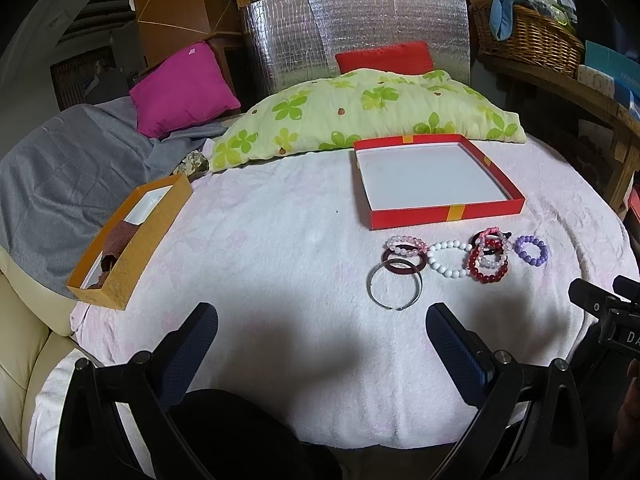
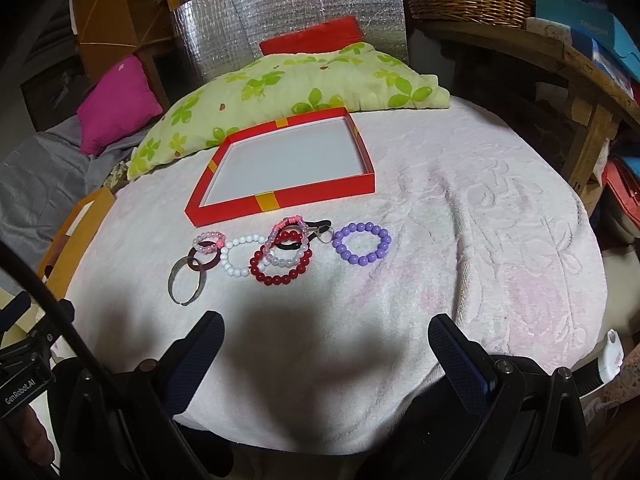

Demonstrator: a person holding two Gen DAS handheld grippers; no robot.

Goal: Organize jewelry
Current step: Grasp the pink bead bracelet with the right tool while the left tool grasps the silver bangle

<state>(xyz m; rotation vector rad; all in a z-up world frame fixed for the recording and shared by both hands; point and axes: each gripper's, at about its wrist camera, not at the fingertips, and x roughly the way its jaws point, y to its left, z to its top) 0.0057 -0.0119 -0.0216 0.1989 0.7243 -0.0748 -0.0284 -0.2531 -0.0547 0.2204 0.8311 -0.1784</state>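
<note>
Several bracelets lie in a row on the white blanket: a silver open bangle, a white bead bracelet, a dark red bead bracelet and a purple bead bracelet. Just behind them sits an empty red box lid with a white inside. My left gripper is open, hanging near and left of the bangle. My right gripper is open too, short of the bracelets, with nothing between its fingers.
An orange box with brown bits inside sits at the blanket's left edge. A green flowered pillow lies behind the red lid. A wooden shelf with a wicker basket runs along the right.
</note>
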